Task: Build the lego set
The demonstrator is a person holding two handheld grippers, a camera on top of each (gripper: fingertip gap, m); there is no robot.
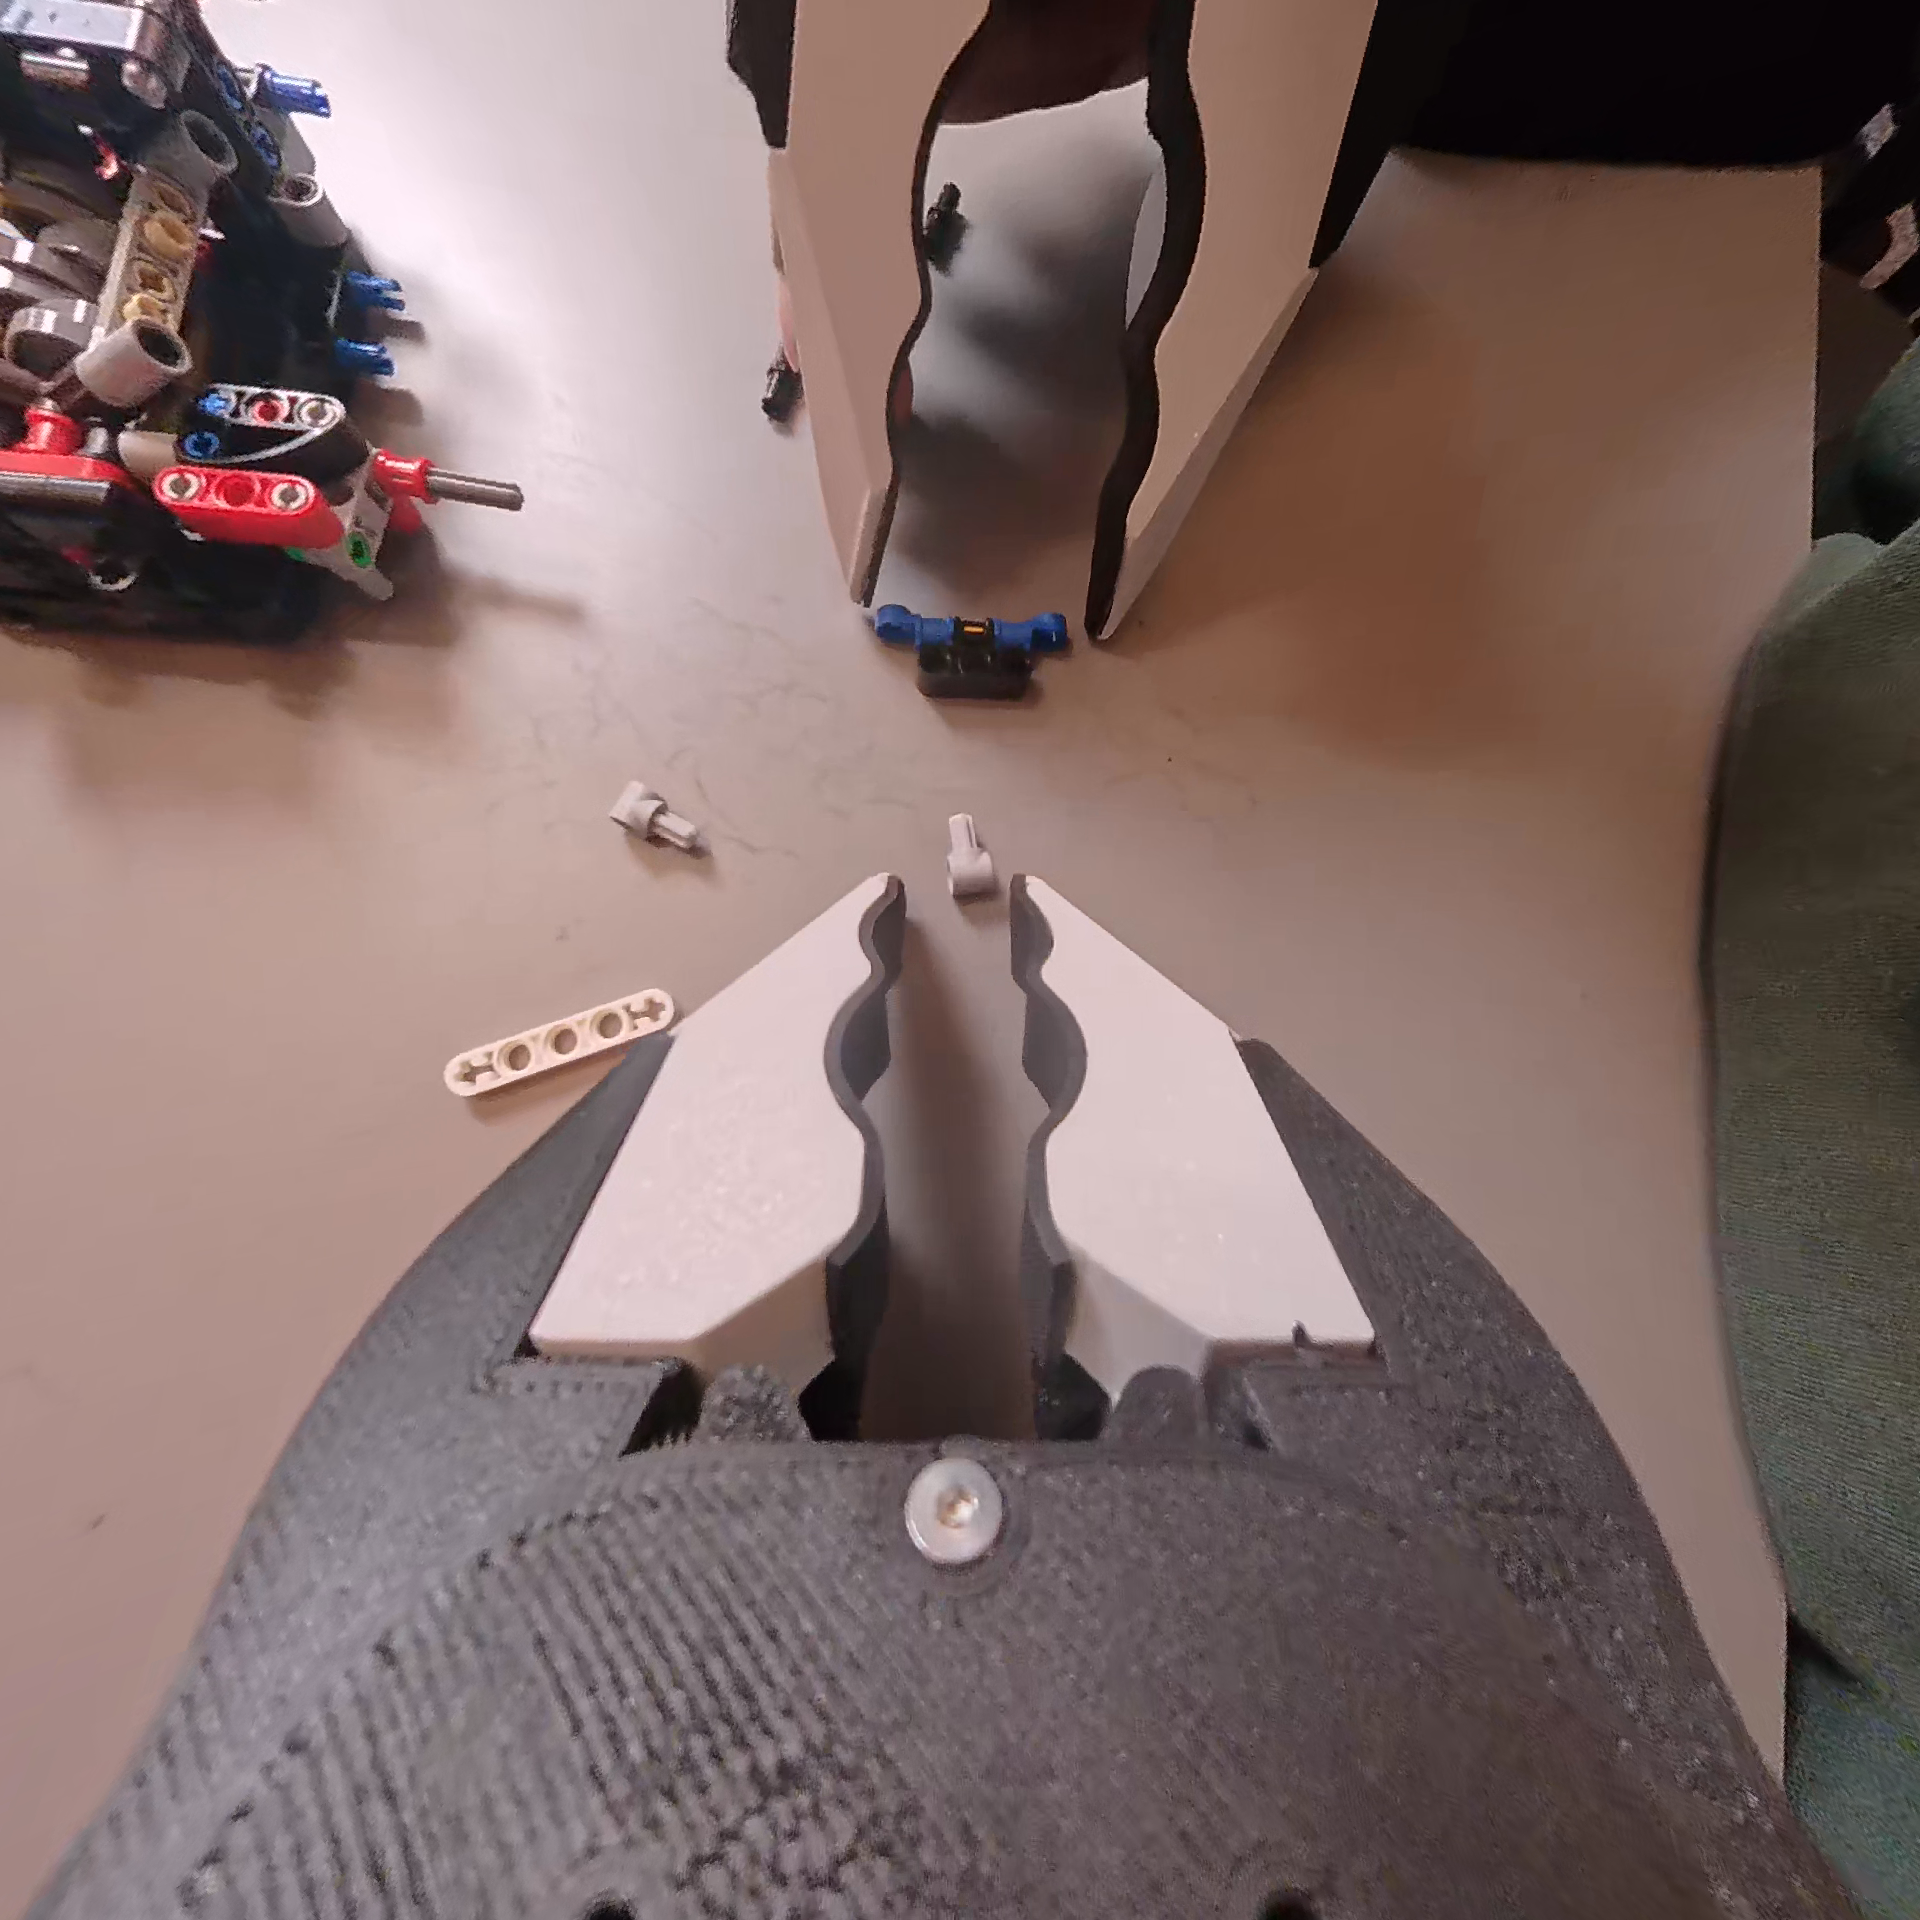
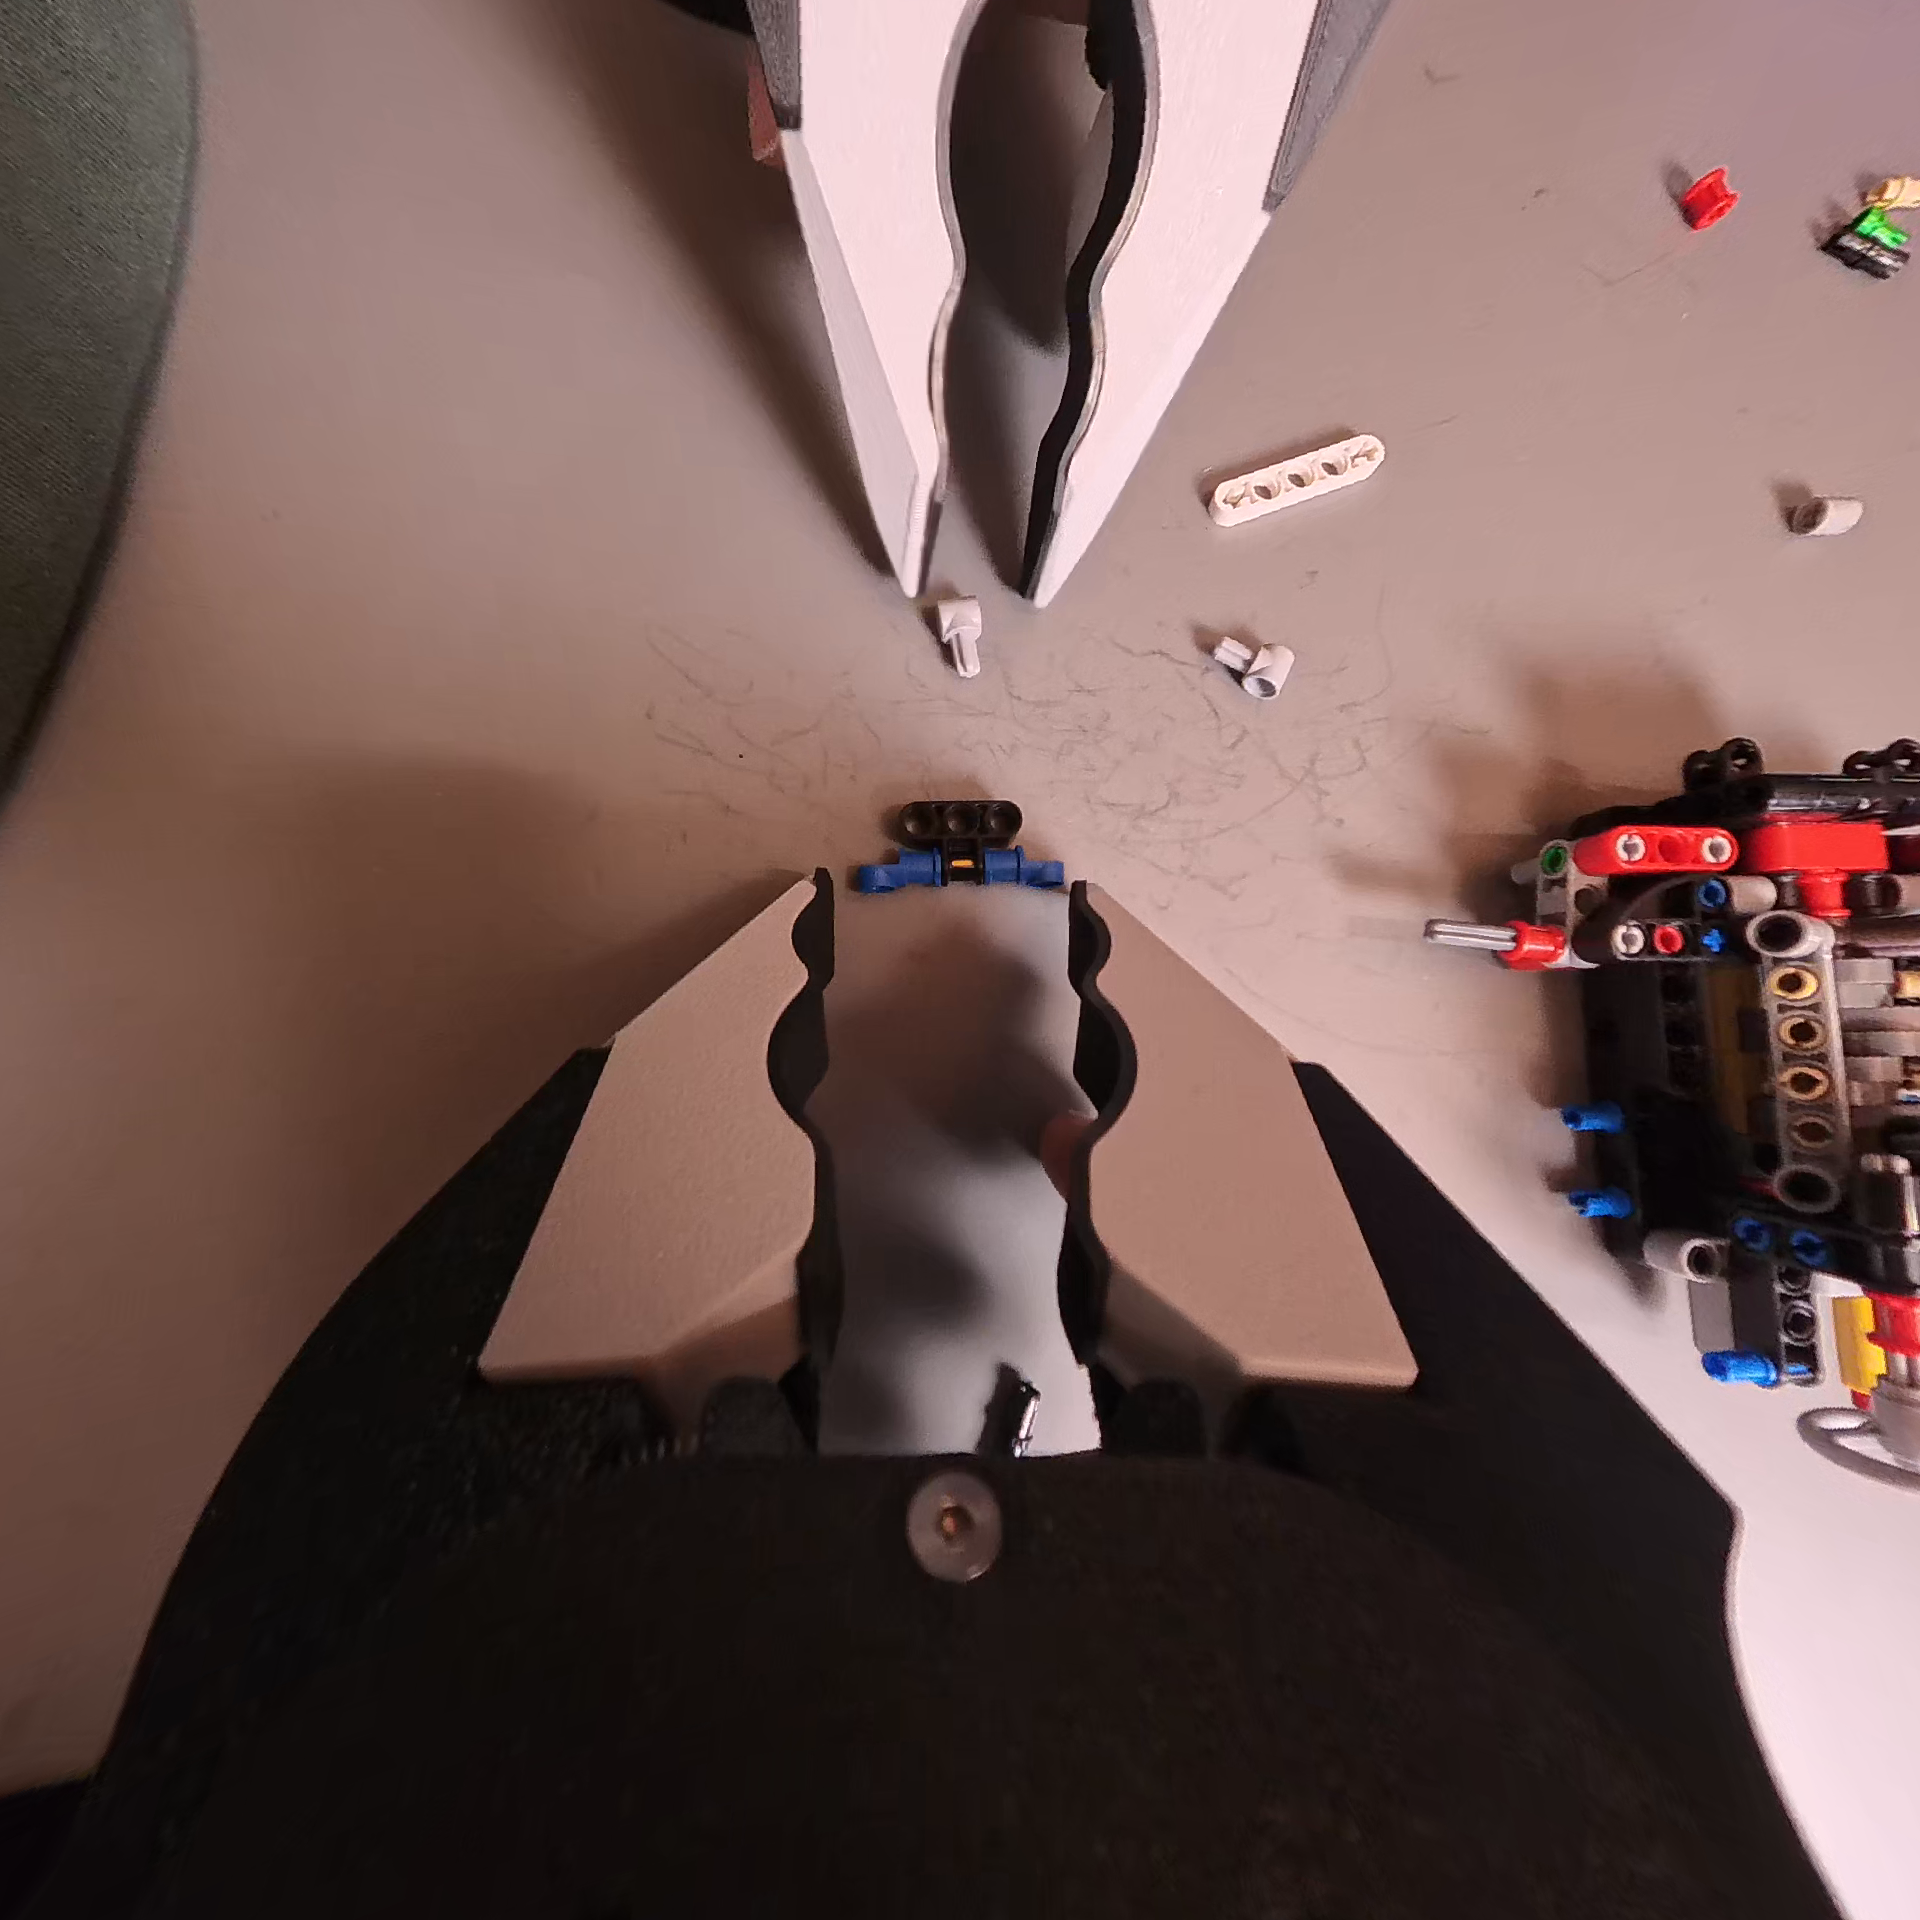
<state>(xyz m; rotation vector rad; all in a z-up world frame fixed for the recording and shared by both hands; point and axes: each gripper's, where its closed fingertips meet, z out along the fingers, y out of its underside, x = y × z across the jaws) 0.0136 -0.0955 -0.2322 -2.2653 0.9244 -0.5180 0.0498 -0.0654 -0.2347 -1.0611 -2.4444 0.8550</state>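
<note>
- The left gripper (image 1: 956,883), with pale wavy-edged fingers on a black printed body, is held with its jaws slightly apart and nothing between them; a small light-grey pin connector (image 1: 968,857) lies on the beige table (image 1: 312,1195) just beyond its tips.
- The right gripper (image 2: 948,888) is seen with its jaws wide apart and empty; the small black beam with blue pins through it (image 2: 961,850) lies just in front of its tips, between the two grippers.
- Taking that black-and-blue piece as landmark: a second light-grey pin connector (image 1: 655,821) lies near it, toward the left gripper; the white flat five-hole beam (image 1: 559,1041) lies farther that way, beside the left gripper's finger.
- The partly built black, red and grey model (image 1: 177,343) stands well apart from the landmark, to the side, with a grey axle sticking out.
- Nothing is seen between either gripper and the landmark piece.
- Only the right wrist view shows a red bush (image 2: 1704,197), a green-and-black bit (image 2: 1867,234) and a tan tube (image 2: 1823,514) far off.
- Only the left wrist view shows small black pins (image 1: 943,213) beside the right gripper.
</note>
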